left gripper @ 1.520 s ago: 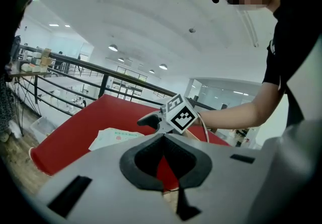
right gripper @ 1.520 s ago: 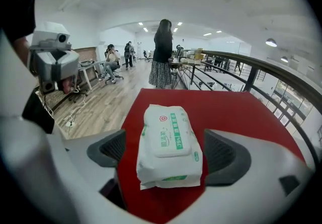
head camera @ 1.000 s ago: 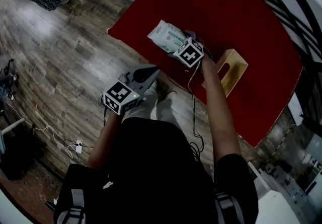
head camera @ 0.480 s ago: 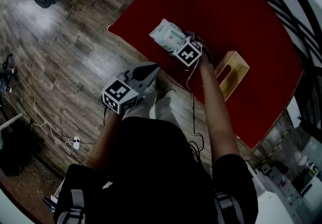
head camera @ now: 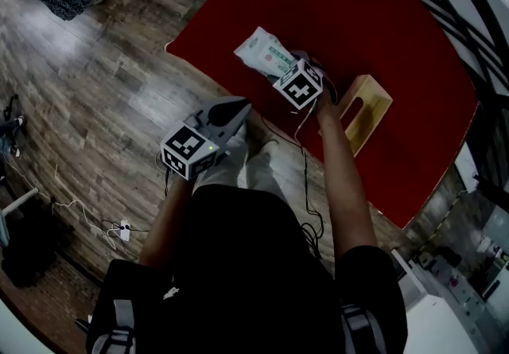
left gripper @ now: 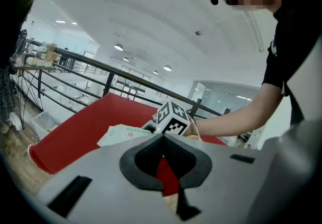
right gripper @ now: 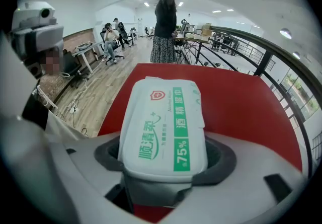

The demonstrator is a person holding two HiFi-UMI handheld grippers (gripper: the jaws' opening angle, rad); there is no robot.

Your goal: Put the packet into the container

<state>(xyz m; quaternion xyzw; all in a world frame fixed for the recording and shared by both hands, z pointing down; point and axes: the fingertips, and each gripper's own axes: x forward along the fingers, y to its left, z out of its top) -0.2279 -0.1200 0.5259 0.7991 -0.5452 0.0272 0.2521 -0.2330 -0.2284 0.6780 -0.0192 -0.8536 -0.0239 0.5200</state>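
As the right tongs (right gripper: 164, 156) close against the white-and-green soft wipes packet (right gripper: 163, 117) on the red counter (right gripper: 241, 102), the pickup begins; the left tongs (left gripper: 162, 143) hang shut and empty.

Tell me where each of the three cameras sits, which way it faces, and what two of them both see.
Head view: on the head, facing steeply down onto the red table; both arms, left gripper, right gripper show.
Left gripper view: on the shut left gripper, beside the table, facing the right arm.
Right gripper view: along its jaws, closing on the packet.
Shared: all three see the packet.
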